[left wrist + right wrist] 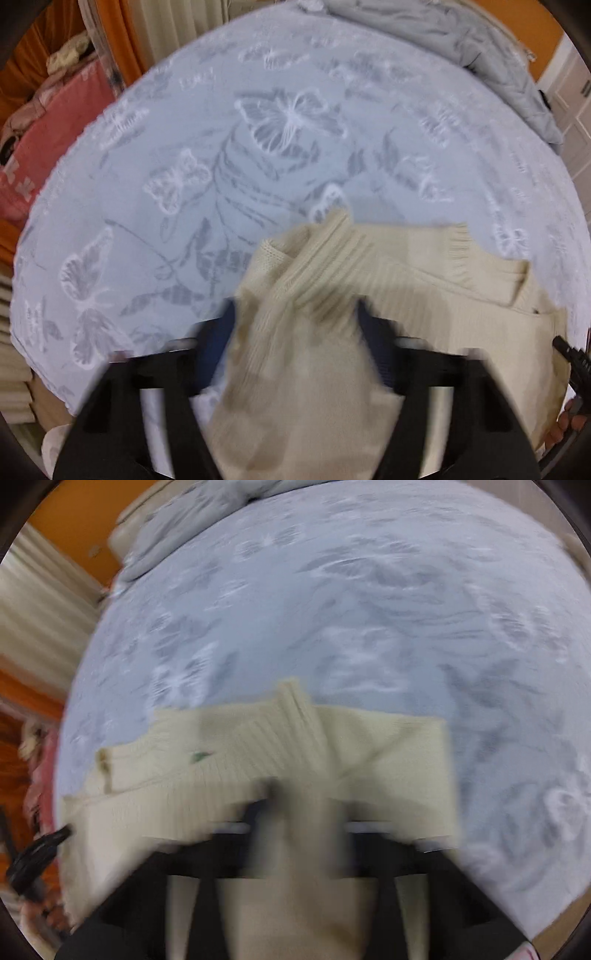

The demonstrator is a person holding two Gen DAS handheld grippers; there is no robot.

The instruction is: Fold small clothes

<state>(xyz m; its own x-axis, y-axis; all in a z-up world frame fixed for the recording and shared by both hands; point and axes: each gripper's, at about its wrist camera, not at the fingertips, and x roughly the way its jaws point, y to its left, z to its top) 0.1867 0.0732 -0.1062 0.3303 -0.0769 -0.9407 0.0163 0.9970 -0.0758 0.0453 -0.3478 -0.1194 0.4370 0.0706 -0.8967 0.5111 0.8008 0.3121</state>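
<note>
A cream ribbed knit sweater lies on a pale blue butterfly-print bedspread. My left gripper is shut on a bunched fold of the sweater, which runs between its blue-padded fingers. In the right wrist view the sweater spreads across the lower middle over the bedspread. My right gripper is shut on a fold of it; the view is blurred. The left gripper's tip shows at the left edge there, and the right gripper's tip at the right edge of the left view.
A grey quilted blanket is heaped at the far end of the bed; it also shows in the right wrist view. A pink cloth pile sits beside the bed on the left. Orange walls and curtains surround the bed.
</note>
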